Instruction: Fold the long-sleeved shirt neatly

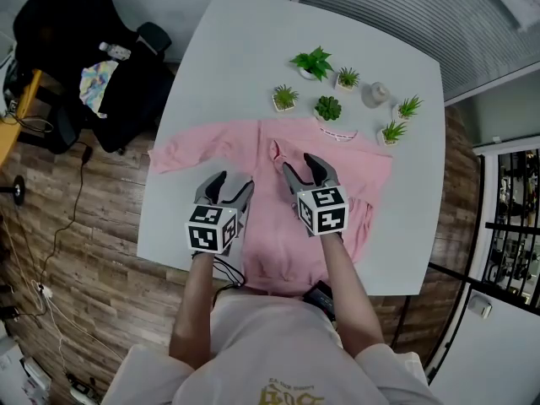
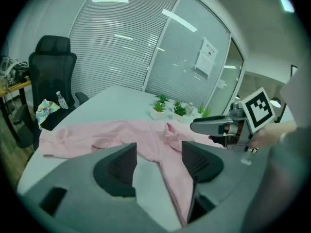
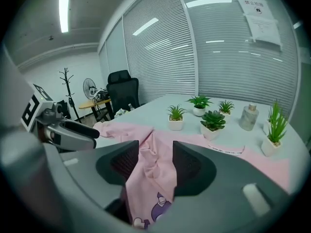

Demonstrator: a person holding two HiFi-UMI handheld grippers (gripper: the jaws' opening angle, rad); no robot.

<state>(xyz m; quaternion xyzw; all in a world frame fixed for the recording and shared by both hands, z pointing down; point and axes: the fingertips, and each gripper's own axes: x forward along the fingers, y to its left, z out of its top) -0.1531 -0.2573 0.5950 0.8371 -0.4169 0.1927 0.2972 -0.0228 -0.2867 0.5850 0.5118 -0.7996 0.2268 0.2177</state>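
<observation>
Right gripper (image 1: 301,165): jaws wide apart, so it's released. In the right gripper view (image 3: 153,164) a rumpled ridge of pink cloth runs up between the pads, but they aren't squeezing it.

Left gripper (image 1: 234,181): also spread open and holding nothing. In the left gripper view (image 2: 158,166) there's bare bench between the jaws, with the shirt's edge running past the right-hand jaw.

Shirt (image 1: 270,218): pink long-sleeve, spread out across the middle of the bench with the collar toward the top of the head view. One sleeve stretches to the left edge of the bench, and the hem droops over the near edge at the bottom. A small bunched peak of cloth sits just above the right gripper's tips. The right gripper view also shows a purple cartoon print at the bottom of the frame (image 3: 158,205).

Shirt vs grippers: the right gripper is over the body of the shirt near its middle, and the left gripper is at the shirt's left edge, low in the frame.

Bench (image 1: 228,49): white, with nothing lying between the grippers and the shirt.

Potted plants (image 1: 328,108): a handful of little green ones in the upper right of the head view, just past the collar.

Jar (image 1: 375,94): small and greyish, in among the plants.

Office chair (image 1: 76,49): black, upper left, off the bench, with a colourful cloth on it.
</observation>
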